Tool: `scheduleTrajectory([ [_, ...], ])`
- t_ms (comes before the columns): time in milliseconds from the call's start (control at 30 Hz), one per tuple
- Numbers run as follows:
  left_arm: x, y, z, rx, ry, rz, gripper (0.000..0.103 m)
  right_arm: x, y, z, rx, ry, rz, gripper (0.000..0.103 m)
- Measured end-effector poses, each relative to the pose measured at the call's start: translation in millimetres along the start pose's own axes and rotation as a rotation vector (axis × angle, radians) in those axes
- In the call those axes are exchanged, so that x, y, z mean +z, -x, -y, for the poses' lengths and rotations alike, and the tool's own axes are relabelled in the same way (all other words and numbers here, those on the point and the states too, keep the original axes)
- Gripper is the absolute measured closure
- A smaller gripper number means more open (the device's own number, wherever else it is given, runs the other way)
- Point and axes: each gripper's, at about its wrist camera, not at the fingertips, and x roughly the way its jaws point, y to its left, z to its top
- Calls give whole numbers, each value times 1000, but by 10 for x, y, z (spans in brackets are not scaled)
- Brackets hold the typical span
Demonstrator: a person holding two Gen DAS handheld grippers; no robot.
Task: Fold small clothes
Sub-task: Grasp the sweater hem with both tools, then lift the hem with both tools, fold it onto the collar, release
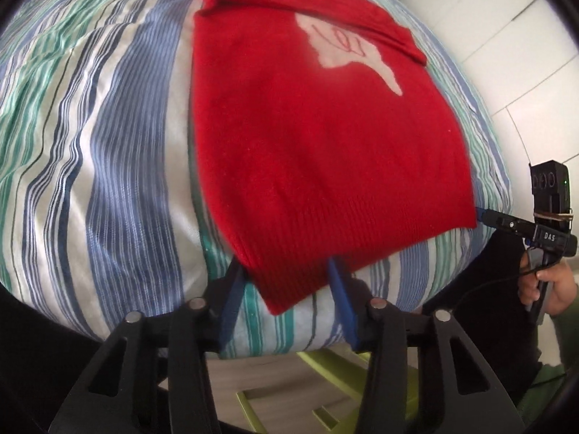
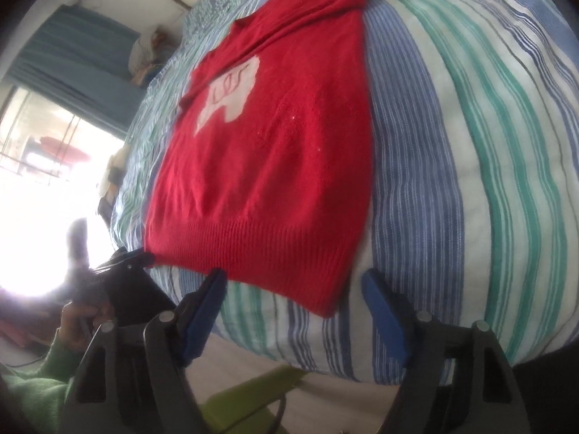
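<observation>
A small red knitted sweater (image 1: 318, 137) with a pale pink motif lies flat on a striped bed cover (image 1: 108, 166), ribbed hem nearest me. It also shows in the right wrist view (image 2: 267, 166). Its sleeves are folded in at the far end. My left gripper (image 1: 287, 267) is open, blue fingers either side of the hem's near left corner. My right gripper (image 2: 293, 282) is open, fingers straddling the hem's near right corner (image 2: 325, 307). The right gripper also shows at the hem's far corner in the left wrist view (image 1: 506, 222). The left gripper shows in the right wrist view (image 2: 130, 258).
The striped cover (image 2: 470, 166) drapes over the bed's near edge. A lime-green frame (image 1: 325, 369) stands on the floor below the edge. White panels (image 1: 506, 36) lie beyond the bed. A bright window and blue curtain (image 2: 72, 72) are at left.
</observation>
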Motion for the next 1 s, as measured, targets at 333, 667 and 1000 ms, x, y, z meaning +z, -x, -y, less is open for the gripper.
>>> scheduleTrajectory([
  [333, 241, 483, -260, -227, 180, 75, 100, 110, 81, -81, 35, -73, 28, 95],
  [667, 2551, 338, -534, -109, 152, 283, 100, 2074, 348, -170, 22, -37, 319, 95],
  [1000, 3156, 4, -643, 105, 195, 325, 33, 3504, -143, -31, -113, -153, 406, 56],
])
